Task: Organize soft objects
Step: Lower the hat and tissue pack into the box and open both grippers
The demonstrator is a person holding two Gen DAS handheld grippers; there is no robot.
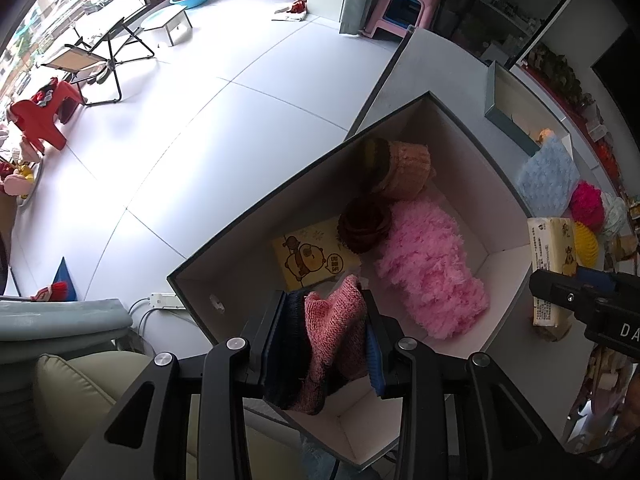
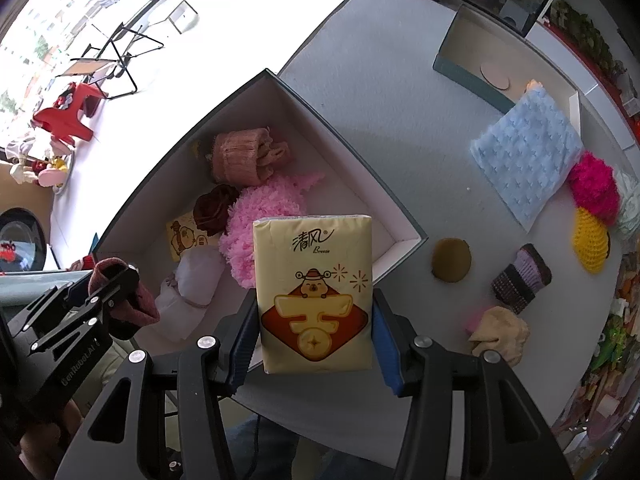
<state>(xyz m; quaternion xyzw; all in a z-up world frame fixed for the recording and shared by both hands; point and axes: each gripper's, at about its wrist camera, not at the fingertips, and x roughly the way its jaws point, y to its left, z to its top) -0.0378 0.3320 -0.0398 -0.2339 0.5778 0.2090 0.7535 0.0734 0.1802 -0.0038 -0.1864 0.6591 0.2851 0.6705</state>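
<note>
Right claw (image 2: pixel 314 344): clamps tissue pack (image 2: pixel 314 292) — unplaced.
Left claw (image 1: pixel 326 336): grips pink knit (image 1: pixel 334 328).
Box (image 1: pixel 472 152): partly filled.
Surface (image 2: pixel 400 120): several left.

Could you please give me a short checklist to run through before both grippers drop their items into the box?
1. Left gripper shut on the pink sock: ok.
2. Right gripper shut on the tissue pack: ok.
3. Sock above the box opening: ok.
4. Tissue pack fully over the box: cannot tell; it overlaps the near rim.
5. Free floor left in the box: ok, bare along the right wall.
6. Grippers apart from each other: ok.
</note>
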